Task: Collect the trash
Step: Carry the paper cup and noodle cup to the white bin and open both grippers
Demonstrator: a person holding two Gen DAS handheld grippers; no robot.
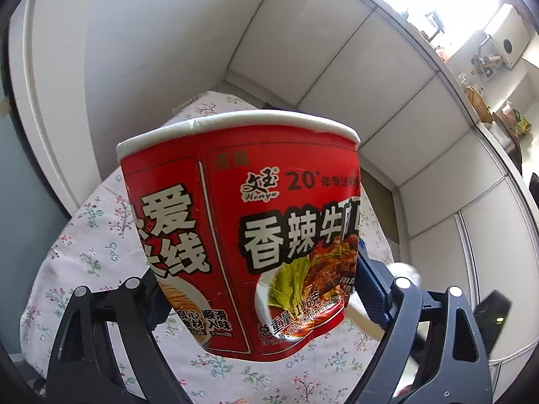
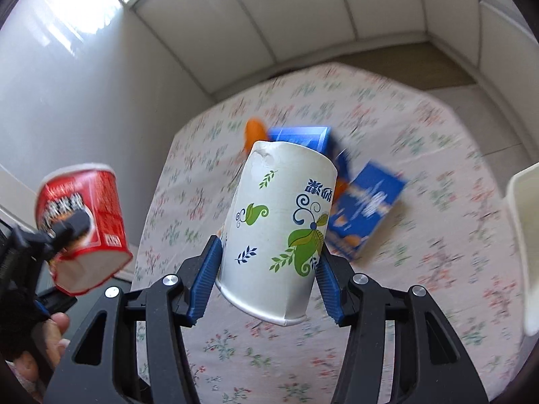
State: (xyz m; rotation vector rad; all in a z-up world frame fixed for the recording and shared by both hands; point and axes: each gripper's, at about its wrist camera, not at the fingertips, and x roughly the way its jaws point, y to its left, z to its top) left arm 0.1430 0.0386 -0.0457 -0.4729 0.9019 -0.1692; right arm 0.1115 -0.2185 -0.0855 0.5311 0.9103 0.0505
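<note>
My left gripper is shut on a red instant-noodle tub with a white rim, held clear above the floral tablecloth. The same red tub shows at the left of the right wrist view, with a hand below it. My right gripper is shut on a white paper cup printed with green and blue leaves, its blue pads pressing both sides. The cup hangs tilted above the cloth, its mouth squashed.
Two blue cartons and an orange item lie on the tablecloth behind the cup. A white container edge stands at the right. White cabinet panels surround the table. A dark device sits at right.
</note>
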